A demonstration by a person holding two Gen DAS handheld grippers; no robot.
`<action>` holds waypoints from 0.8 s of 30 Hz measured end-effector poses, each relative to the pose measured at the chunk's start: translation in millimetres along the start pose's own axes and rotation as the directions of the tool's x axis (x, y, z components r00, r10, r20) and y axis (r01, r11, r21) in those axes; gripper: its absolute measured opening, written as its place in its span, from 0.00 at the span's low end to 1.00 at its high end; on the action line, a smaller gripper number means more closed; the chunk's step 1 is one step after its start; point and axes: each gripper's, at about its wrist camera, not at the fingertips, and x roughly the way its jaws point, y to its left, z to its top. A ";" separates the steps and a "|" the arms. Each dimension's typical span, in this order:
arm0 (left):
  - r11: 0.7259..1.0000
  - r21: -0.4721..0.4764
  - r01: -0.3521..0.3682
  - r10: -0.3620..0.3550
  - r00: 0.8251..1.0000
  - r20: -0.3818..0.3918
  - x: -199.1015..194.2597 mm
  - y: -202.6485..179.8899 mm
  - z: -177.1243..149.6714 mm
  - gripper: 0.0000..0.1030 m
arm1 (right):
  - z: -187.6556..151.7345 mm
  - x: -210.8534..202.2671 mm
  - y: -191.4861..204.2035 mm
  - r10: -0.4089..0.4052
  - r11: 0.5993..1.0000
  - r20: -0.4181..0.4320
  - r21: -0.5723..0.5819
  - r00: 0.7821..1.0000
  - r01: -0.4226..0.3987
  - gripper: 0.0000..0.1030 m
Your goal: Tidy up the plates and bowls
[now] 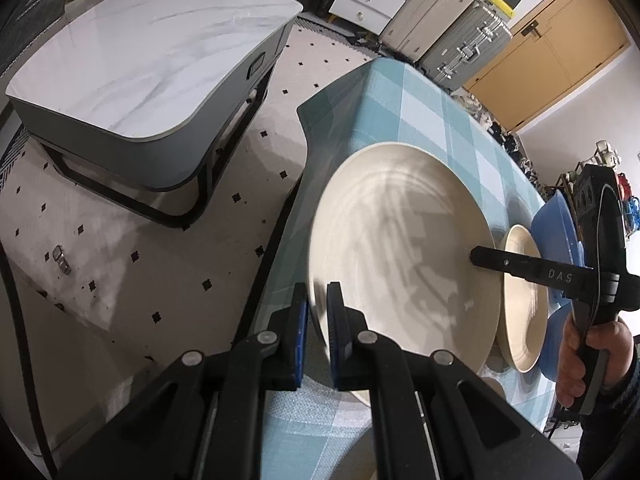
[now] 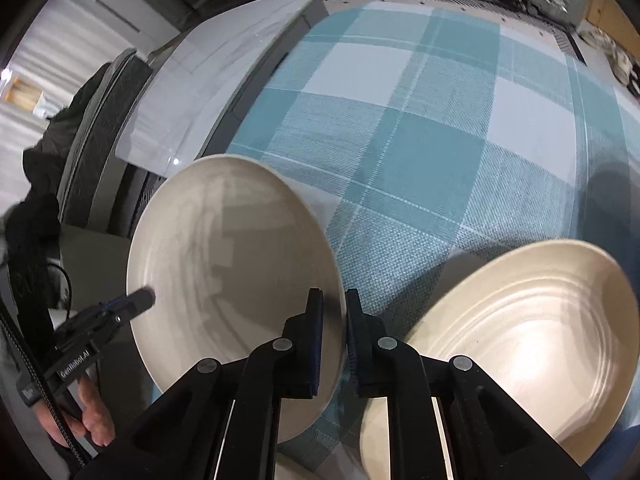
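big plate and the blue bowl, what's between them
A smaller cream plate sits between the big plate and the blue bowl, seen in the left wrist view.

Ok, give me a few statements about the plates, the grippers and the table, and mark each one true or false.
1. Both grippers grip the large cream plate at opposite rim edges: left gripper, right gripper. True.
2. The tablecloth is red. False: teal and white checks.
3. A smaller cream plate lies beside the large one. True.
4. The blue bowl sits on the large plate. False: it stands apart, beyond the smaller plate.
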 end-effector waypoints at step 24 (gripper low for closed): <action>0.999 0.002 0.032 -0.032 0.998 -0.047 -8.8 -13.6 8.4 0.06 | -3.1 -23.8 -3.3 -0.022 0.998 0.039 0.057 0.999 0.020 0.08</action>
